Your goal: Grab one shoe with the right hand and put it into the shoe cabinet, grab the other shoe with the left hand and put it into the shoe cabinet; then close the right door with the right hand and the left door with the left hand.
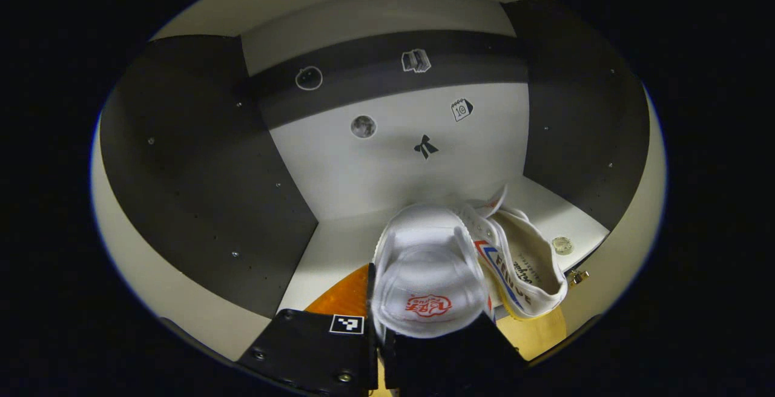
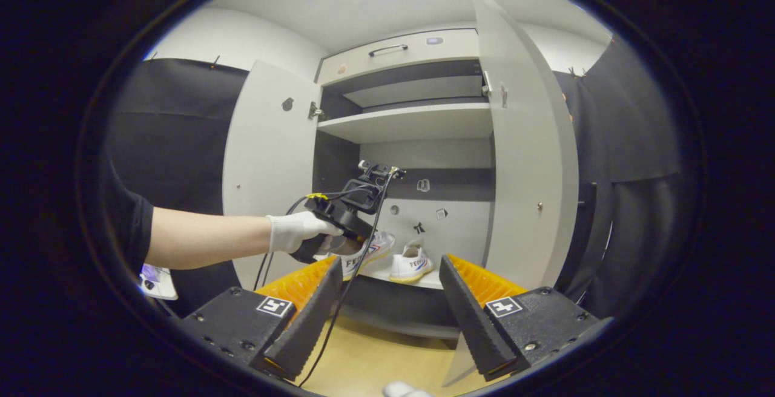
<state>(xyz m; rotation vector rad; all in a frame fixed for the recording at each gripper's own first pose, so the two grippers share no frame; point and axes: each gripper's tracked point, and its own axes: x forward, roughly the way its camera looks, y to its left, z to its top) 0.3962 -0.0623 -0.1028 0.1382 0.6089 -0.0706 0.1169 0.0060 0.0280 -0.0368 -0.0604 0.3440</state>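
Observation:
A white shoe (image 1: 427,276) with a red heel logo sits between my left gripper's (image 1: 418,330) fingers, low over the cabinet's bottom shelf (image 1: 339,246). The second white shoe (image 1: 524,264) stands just to its right on that shelf, heel toward me. From the right gripper view, a gloved hand (image 2: 296,230) holds the left gripper (image 2: 354,246) with its shoe (image 2: 372,250) inside the cabinet, beside the other shoe (image 2: 412,264). My right gripper (image 2: 390,264) hangs open in front of the cabinet, nothing between its fingers. Both doors, left (image 2: 269,167) and right (image 2: 524,161), stand open.
Dark side walls (image 1: 200,161) close in the bottom compartment, and stickers (image 1: 425,147) dot its back panel. A small round disc (image 1: 562,244) lies at the shelf's right front corner. Above are a shelf (image 2: 412,121) and a drawer (image 2: 387,50). A cable (image 2: 357,270) hangs from the left gripper over the wooden floor (image 2: 375,354).

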